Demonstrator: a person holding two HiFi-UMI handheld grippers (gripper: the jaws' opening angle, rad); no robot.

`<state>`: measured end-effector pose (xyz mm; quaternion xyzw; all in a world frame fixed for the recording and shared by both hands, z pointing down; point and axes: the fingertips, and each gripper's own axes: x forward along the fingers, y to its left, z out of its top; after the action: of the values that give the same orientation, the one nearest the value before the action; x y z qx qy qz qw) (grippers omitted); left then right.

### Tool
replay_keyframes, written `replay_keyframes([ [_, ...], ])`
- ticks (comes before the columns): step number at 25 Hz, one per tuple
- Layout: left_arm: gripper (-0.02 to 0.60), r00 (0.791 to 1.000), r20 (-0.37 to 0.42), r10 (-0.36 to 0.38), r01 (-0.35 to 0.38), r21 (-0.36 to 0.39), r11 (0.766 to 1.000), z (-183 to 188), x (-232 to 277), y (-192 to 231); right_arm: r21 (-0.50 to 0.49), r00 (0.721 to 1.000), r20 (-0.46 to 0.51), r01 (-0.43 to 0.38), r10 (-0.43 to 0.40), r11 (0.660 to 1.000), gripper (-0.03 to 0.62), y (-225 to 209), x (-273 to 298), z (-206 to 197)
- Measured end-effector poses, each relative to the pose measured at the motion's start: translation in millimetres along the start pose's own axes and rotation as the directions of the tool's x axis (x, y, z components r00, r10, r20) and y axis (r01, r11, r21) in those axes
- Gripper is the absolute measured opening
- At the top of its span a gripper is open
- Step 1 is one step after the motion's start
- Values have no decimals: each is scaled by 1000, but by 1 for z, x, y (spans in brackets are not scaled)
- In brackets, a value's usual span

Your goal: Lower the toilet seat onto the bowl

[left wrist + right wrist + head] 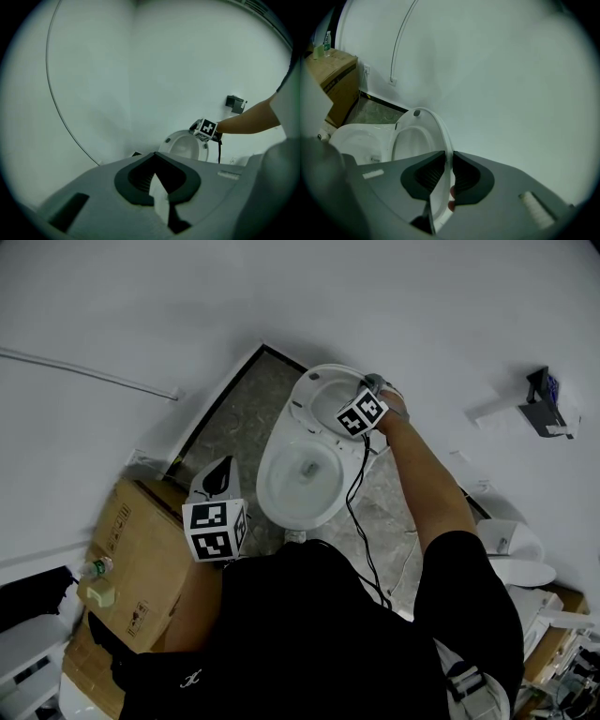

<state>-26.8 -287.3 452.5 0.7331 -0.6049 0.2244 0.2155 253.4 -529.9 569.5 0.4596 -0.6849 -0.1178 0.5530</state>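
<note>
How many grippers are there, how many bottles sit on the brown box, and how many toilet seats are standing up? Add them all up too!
Grippers: 2, the left gripper and the right gripper
Bottles: 1, the bottle on the cardboard box
Toilet seats standing up: 1, the toilet seat, pinched by the right gripper
Total: 4

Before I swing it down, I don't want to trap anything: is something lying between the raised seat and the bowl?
Nothing visible does. The seat stands raised in the right gripper; the bowl rim looks bare.
</note>
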Motion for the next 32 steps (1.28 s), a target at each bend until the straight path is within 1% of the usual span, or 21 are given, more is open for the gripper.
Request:
replay_keyframes([
  [7, 9, 1000, 26, -11, 11, 1, 1000, -2, -11, 0, -14, 1000, -2, 11, -11, 1000, 66, 10, -13, 2],
  [11, 9, 999, 24, -23, 22, 5, 1000, -8, -19, 5, 3, 1000, -16, 5, -5, 1000, 64, 18, -24, 3],
  [18, 9, 998, 35, -51, 50, 25, 998, -12, -38, 10, 2, 1000, -9, 4, -4, 1000, 63, 49, -54, 10],
  [24, 8, 997, 27, -68, 68, 29, 997, -27, -57, 17, 2, 1000, -13, -14, 14, 1000, 61, 78, -80, 14],
  [32, 9, 996, 20, -82, 82, 27, 996, -45, -77, 25, -41, 1000, 11, -14, 14, 999, 57, 117, -108, 15],
])
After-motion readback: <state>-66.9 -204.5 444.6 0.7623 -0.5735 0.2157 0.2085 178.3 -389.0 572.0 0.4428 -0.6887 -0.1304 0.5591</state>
